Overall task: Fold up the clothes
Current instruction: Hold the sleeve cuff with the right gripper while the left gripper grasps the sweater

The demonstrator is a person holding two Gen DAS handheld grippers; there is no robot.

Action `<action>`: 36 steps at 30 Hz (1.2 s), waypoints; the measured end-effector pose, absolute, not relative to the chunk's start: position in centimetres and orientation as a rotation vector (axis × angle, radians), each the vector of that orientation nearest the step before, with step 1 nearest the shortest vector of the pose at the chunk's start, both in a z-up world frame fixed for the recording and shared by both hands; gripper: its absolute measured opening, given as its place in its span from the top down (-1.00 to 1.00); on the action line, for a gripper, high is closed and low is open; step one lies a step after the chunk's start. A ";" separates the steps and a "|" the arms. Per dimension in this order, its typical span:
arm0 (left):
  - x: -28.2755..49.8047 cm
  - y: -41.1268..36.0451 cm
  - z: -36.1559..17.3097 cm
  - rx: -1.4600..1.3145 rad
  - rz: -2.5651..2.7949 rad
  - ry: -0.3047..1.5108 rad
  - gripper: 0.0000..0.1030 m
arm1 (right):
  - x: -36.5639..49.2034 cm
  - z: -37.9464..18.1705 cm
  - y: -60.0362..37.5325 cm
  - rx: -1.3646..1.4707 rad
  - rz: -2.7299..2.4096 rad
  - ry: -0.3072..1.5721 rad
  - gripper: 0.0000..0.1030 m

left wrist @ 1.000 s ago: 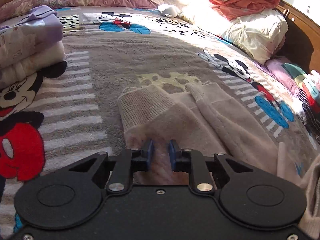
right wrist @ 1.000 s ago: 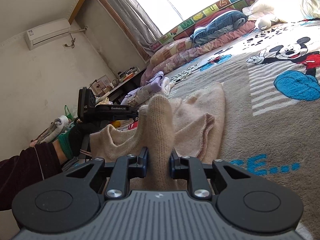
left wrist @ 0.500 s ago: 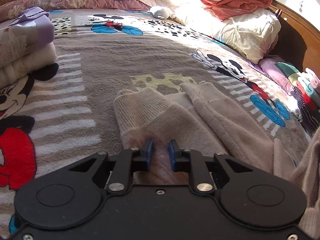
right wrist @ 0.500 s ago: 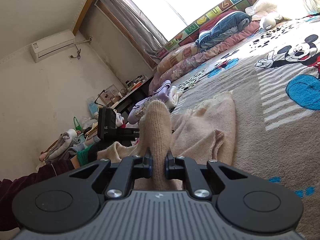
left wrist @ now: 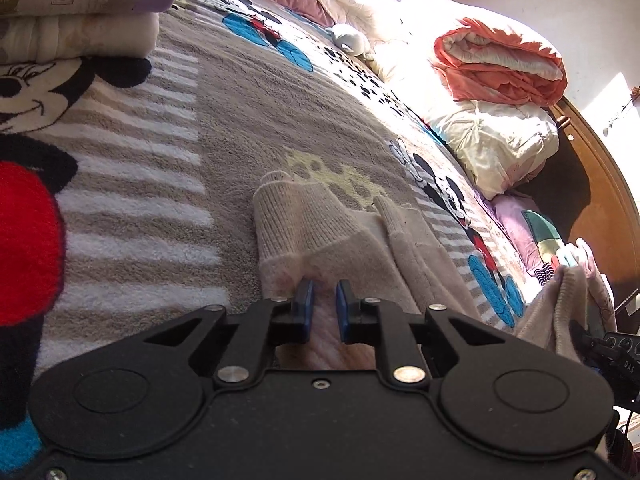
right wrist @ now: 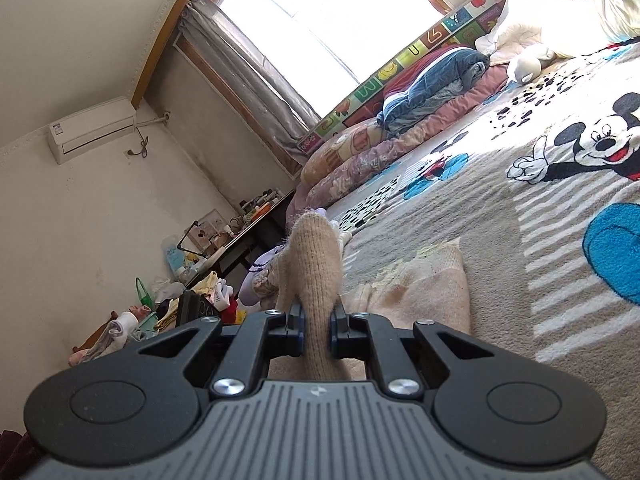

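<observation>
Right tool (right wrist: 317,325) clamped on raised beige sweater (right wrist: 316,264) fold; left tool (left wrist: 323,306) narrowly parted over sweater, grip uncertain, on Mickey Mouse blanket (left wrist: 248,112).

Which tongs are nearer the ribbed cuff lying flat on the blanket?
Left. The left tongs sit on the sweater just behind the ribbed cuff. The right tongs are farther off, holding another part of the sweater lifted.

Sweater on the bed

We see the sweater (left wrist: 344,240) lying on the blanket (left wrist: 248,120), folded bedding (left wrist: 80,36) to its left, pillows (left wrist: 492,144) behind on the right.
</observation>
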State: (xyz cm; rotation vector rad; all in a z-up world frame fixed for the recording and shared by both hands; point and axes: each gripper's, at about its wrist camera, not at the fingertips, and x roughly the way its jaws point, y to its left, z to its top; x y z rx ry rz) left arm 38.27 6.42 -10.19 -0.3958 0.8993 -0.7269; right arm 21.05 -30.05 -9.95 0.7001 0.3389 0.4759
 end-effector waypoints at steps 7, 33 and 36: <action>32.7 10.5 -5.6 -0.554 -0.688 0.747 0.12 | 20.2 -12.1 -30.3 0.768 0.460 0.347 0.75; 29.8 8.1 -3.1 -0.485 -0.762 0.396 0.81 | 24.1 -8.4 -30.8 0.709 0.447 0.254 0.75; 31.6 7.8 -4.4 -0.504 -0.749 0.371 0.81 | 26.8 -8.9 -31.7 0.728 0.444 0.279 0.75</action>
